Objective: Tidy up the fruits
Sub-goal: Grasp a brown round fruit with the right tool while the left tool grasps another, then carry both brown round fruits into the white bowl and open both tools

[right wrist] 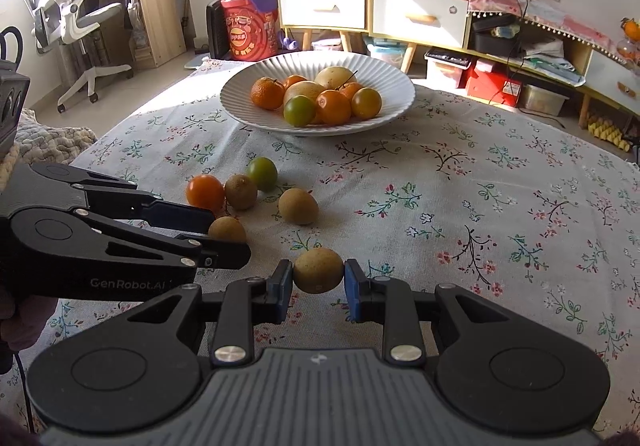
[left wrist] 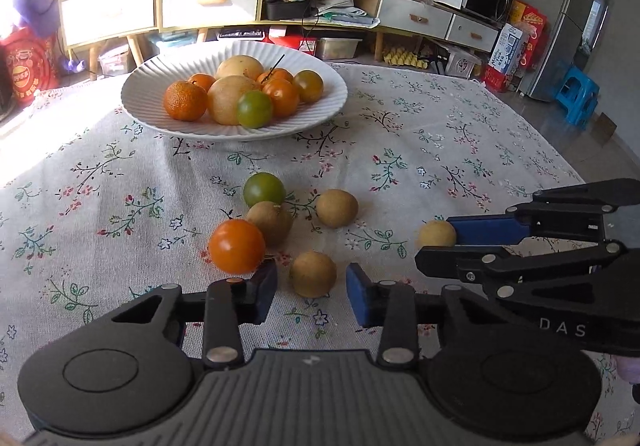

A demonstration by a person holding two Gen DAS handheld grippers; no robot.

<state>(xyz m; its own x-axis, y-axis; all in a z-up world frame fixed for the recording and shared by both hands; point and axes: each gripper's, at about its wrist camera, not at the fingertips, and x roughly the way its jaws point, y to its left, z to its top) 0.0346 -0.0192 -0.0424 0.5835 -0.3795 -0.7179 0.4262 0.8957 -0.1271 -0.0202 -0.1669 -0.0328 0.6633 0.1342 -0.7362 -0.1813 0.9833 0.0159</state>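
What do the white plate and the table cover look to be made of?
White plate: probably glazed ceramic, though moulded plastic can't be excluded; its radial ribs catch a soft sheen. Table cover: woven fabric, matte, with visible weave, soft wrinkles and a printed floral pattern.

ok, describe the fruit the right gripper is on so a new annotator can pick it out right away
Start at the white plate of fruit on the flowered tablecloth, then come toward the camera past the loose cluster of fruit. The brown fruit sits alone, nearest the camera and to the right of that cluster. It is the only one pinched between the blue pads of the right gripper.
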